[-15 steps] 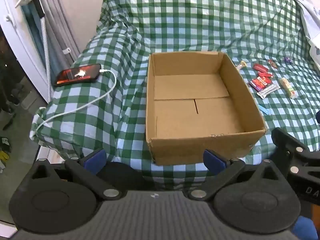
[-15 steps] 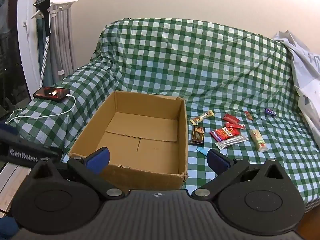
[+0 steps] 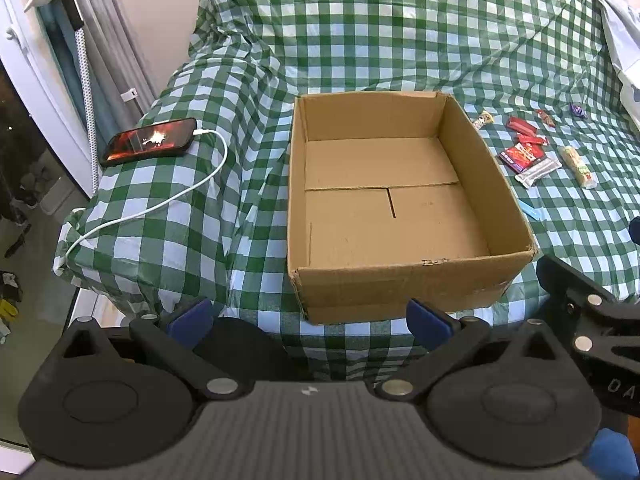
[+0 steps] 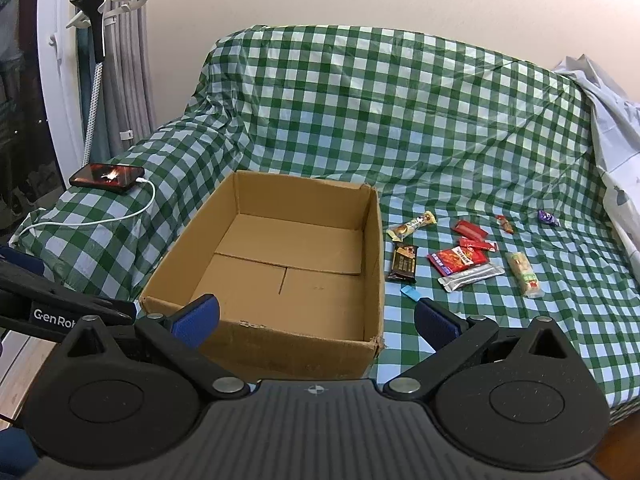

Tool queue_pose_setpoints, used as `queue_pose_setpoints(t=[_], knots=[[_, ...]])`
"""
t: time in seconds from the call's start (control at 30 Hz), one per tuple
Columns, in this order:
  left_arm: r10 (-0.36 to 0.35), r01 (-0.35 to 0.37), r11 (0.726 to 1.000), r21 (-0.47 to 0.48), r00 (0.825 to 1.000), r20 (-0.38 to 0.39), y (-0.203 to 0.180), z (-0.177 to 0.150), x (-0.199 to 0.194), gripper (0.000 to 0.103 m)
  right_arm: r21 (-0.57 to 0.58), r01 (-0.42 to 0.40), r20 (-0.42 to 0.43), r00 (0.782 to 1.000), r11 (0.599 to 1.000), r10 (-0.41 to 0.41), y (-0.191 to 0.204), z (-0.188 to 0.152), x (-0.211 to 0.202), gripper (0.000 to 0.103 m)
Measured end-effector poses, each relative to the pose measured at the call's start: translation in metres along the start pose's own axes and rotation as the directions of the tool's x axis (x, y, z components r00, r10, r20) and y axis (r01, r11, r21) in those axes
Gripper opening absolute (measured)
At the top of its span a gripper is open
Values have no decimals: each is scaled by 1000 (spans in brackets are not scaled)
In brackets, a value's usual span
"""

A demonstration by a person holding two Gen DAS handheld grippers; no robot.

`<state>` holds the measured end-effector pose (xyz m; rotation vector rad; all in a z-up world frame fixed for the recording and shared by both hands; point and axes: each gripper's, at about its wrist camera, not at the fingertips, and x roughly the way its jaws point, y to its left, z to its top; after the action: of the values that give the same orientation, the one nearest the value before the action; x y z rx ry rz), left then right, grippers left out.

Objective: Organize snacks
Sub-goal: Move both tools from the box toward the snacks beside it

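An empty open cardboard box (image 3: pixel 404 288) (image 4: pixel 256 332) sits on the green-checked sofa seat. To its right lie several small snacks: a dark chocolate bar (image 4: pixel 403 263), a red packet (image 4: pixel 457 259) (image 3: pixel 522 155), a silver wrapper (image 4: pixel 470 276), a pale bar (image 4: pixel 523 273) (image 3: pixel 578 161), a cream-wrapped bar (image 4: pixel 410 225) and a purple candy (image 4: pixel 547 217). My left gripper (image 3: pixel 310 316) hangs open before the box's near wall, nothing between its blue pads. My right gripper (image 4: pixel 316 318) stands open over the box's near right corner, also holding nothing.
A phone (image 3: pixel 150 142) (image 4: pixel 107 177) with a lit screen lies on the sofa's left armrest, a white cable (image 3: pixel 160 204) trailing from it. A garment steamer (image 4: pixel 94 20) stands at the far left by the curtain. Pale cloth (image 4: pixel 612 120) drapes the sofa's right end.
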<state>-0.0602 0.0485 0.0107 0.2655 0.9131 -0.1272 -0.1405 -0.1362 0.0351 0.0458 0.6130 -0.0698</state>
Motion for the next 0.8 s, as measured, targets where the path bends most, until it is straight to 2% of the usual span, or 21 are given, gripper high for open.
queue_pose_setpoints(t=[0.4, 0.8], knots=[[-1, 1, 1000, 15, 1000, -16, -5, -4, 5, 103, 13, -11, 21, 1000, 1000, 11, -5, -1, 1, 103], [2, 0, 999, 36, 999, -49, -13, -2, 17, 103, 57, -30, -4, 1000, 998, 30, -8, -4, 10, 103]])
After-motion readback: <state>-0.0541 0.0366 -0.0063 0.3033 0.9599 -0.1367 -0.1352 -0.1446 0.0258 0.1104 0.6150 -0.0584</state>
